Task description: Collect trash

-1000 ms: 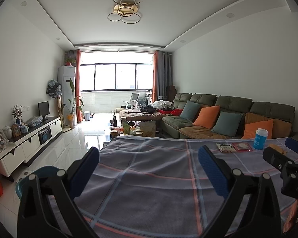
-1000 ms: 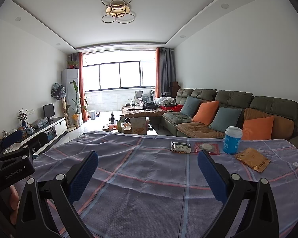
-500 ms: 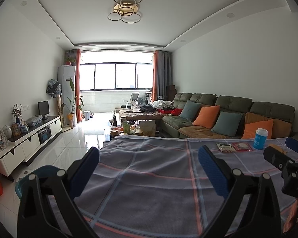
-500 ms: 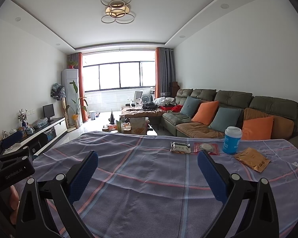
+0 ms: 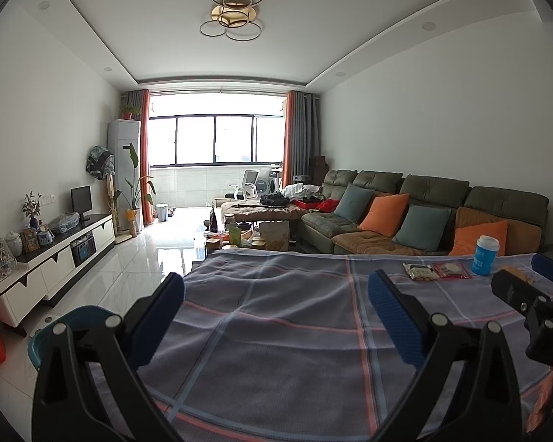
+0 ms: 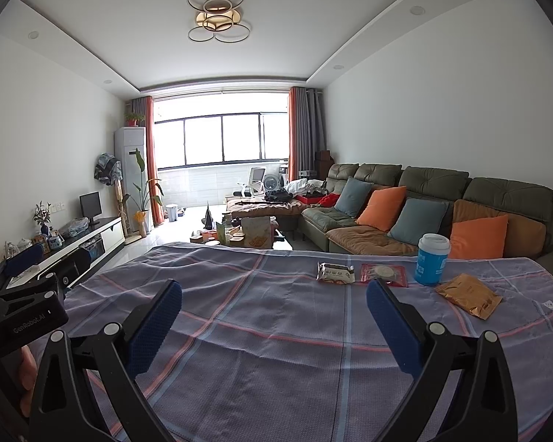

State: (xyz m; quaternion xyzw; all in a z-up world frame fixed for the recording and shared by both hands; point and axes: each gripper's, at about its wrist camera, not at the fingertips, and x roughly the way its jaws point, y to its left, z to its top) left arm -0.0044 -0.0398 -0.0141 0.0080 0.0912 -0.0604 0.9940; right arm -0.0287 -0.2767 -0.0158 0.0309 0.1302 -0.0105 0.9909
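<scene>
plaid cloth (image 6: 276,316), purple-grey, covers our table. landmark: blue cup (image 6: 432,265), upright at the far right side. gold packet (image 6: 468,294) just right of the cup, nearer us; red packet (image 6: 383,274) just left of it; white-and-black wrapper (image 6: 335,272) left again. left gripper (image 5: 276,313) and right gripper (image 6: 274,316): both spread wide, holding nothing, short of the cup.

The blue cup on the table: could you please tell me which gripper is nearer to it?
Right. The right gripper sits just short and left of the blue cup; the left gripper is farther to the cup's left.
</scene>
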